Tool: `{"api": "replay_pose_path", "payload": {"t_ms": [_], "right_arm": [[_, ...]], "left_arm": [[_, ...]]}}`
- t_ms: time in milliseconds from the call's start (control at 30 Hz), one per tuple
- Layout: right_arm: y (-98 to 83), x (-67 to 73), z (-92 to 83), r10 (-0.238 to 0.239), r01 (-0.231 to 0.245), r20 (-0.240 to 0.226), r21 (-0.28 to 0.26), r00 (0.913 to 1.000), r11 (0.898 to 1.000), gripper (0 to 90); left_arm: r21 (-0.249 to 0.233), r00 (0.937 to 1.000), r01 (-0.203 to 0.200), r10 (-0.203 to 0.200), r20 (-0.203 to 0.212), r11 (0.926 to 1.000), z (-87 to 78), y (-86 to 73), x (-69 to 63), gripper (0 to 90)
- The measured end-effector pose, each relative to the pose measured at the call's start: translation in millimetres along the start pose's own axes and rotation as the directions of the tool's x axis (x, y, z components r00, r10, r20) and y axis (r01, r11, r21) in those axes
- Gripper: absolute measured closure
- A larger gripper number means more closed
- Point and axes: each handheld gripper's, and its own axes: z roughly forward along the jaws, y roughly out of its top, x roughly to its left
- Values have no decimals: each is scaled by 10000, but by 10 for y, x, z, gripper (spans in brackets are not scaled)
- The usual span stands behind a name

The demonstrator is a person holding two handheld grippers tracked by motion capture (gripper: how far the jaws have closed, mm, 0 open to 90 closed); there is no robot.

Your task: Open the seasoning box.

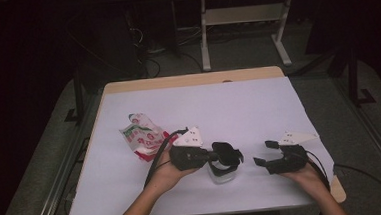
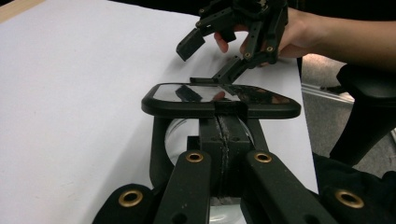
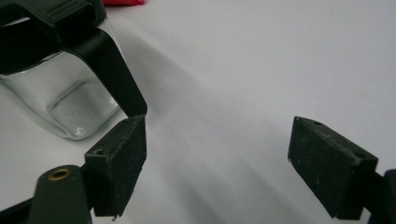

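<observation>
From up high, I see my left gripper point(image 1: 227, 154) with its fingers clamped on the black lid point(image 1: 226, 153) of a small clear jar point(image 1: 223, 173) that stands near the front of the white table point(image 1: 238, 109). My right gripper point(image 1: 267, 154) waits just beside the jar, fingers apart and holding nothing. A crinkly red and white bag point(image 1: 142, 135) lies off to the left. In the left gripper view, the fingers are pressed together on a rib of the lid point(image 2: 219, 100), with the jar's glass point(image 2: 180, 140) below and the right gripper point(image 2: 212, 58) across from it. In the right gripper view, the jar point(image 3: 60, 98) sits up and left of my spread fingers point(image 3: 119, 165), close but not between them. I think the lid is grabbed; taking it off is still to do.
</observation>
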Motion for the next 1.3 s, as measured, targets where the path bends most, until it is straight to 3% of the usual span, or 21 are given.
{"api": "replay_pose_path", "payload": {"t_ms": [400,1300], "right_arm": [[-2,1,4,-28,28,-19,23,10000,10000,190],[-7,5,1,-7,7,-14,-11,10000,10000,189]], "left_arm": [[180,9990,99,-107,443,9998,52,132,31,898],[74,9976,-397,392,574,9992,165,411,29,898]]}}
